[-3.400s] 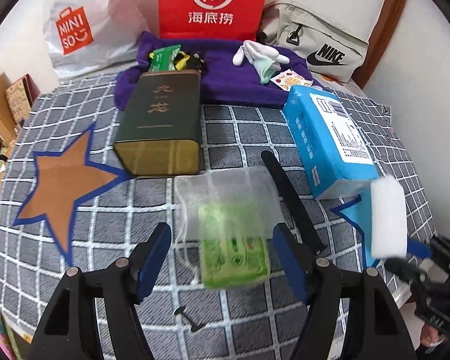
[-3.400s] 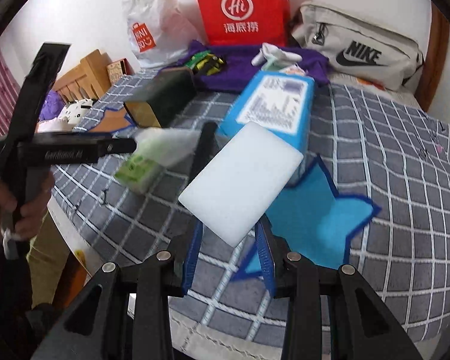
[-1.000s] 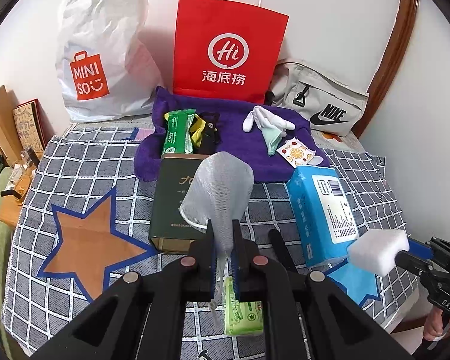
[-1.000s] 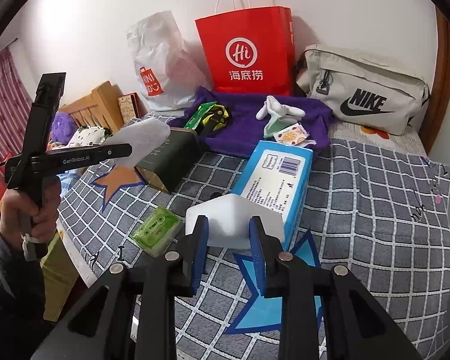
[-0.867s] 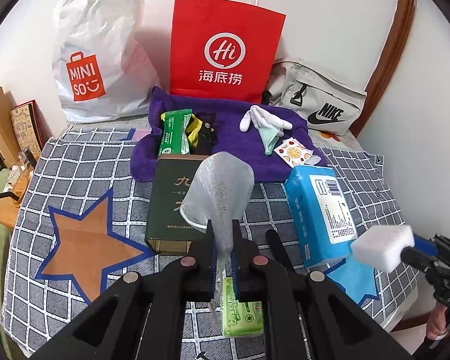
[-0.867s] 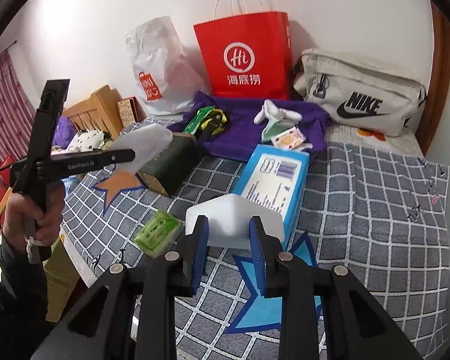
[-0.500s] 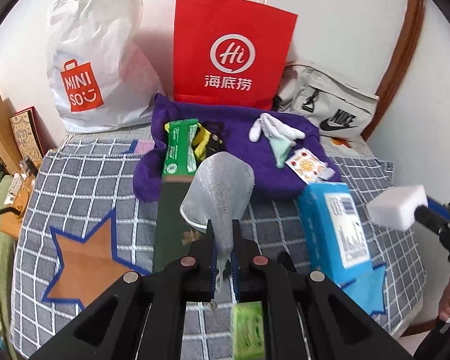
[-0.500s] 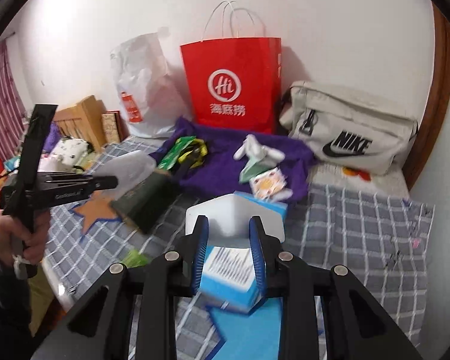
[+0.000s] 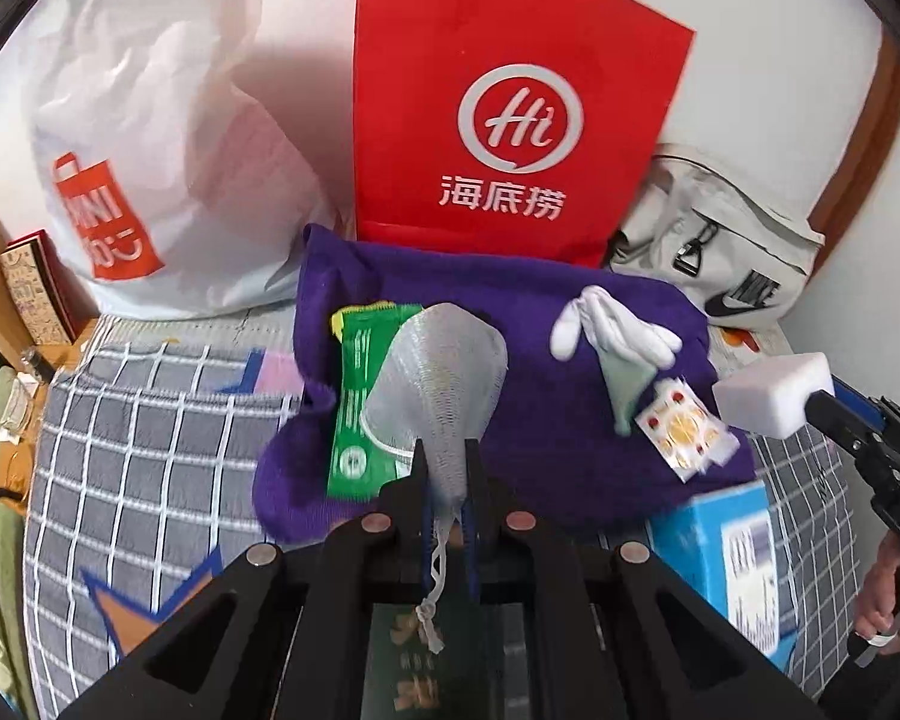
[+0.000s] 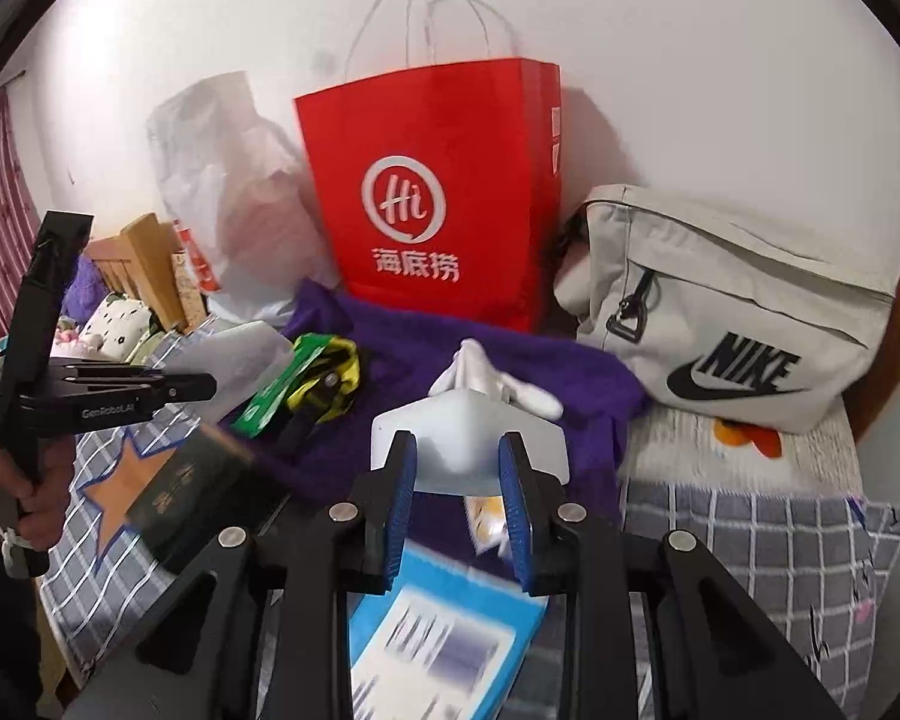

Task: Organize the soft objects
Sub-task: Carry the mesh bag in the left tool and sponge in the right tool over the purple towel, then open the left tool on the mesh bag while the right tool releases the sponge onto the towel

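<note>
Jaws of the left gripper [image 9: 444, 474] are pinched on the limp mesh pouch [image 9: 438, 384] by its drawstring neck (featherweight, floppy), while the squashy white sponge [image 10: 468, 438] is squeezed by the right gripper [image 10: 457, 468], the purple towel [image 9: 570, 420] lying at twelve o'clock.

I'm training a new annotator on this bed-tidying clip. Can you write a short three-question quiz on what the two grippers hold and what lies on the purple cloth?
1. True or false: the left gripper is shut on a grey mesh pouch.
2. What does the right gripper hold? A) white foam block B) blue tissue pack C) green packet
3. Fill in: the white gloves lie on the ___ cloth, in front of the red paper bag.

Key: 1 true; 2 A, the white foam block; 3 purple.
</note>
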The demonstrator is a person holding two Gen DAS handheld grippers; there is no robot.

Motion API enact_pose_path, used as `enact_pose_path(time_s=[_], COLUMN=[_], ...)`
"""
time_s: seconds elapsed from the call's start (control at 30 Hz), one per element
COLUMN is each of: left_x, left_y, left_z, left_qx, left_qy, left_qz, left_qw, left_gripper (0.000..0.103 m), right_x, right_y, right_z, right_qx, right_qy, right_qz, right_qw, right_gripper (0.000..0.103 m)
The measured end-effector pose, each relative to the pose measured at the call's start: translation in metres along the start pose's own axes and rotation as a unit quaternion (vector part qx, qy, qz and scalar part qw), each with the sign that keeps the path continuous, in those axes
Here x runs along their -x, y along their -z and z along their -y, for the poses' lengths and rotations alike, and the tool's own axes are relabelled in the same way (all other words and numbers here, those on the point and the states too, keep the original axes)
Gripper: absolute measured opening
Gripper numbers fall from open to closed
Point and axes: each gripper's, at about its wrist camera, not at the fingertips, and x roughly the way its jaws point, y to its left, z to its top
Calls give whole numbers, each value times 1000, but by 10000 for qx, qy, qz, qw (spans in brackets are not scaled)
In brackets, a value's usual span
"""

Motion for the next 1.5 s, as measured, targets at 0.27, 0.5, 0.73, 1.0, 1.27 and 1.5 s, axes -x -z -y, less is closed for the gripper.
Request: enact_pose_path(time_s=[0.27,0.5,0.73,1.0,1.27,1.5], left_x=[-40,-66,-84,-80,-38,11], left_y=[-30,-42,-43,-42,-23,16], left_z=[-11,-13,-9,-1,-1,-6], left_qx=[67,136,146,59,78,52], left_qy=[-39,-70,11,-160,-279,-411], left_qz=[-201,-318,-481,-538,-373,-168], left_qw=[9998,9994,9987,9984,9989,9990], left_gripper=[8,8,21,63,63,63], right_x=[-49,-77,-88,-76,-44,-11], right_y=[-18,-11,2,9,18,30], right_z=[19,21,20,21,12,-11], right_qx=[-54,-15,47,1,-385,-556], right_qy=[205,-21,-117,-101,-23,141], right_qz=[48,-341,-706,-782,-699,-646], right_qw=[9998,9994,9974,9969,9968,9963], right_gripper=[28,30,31,59,63,63])
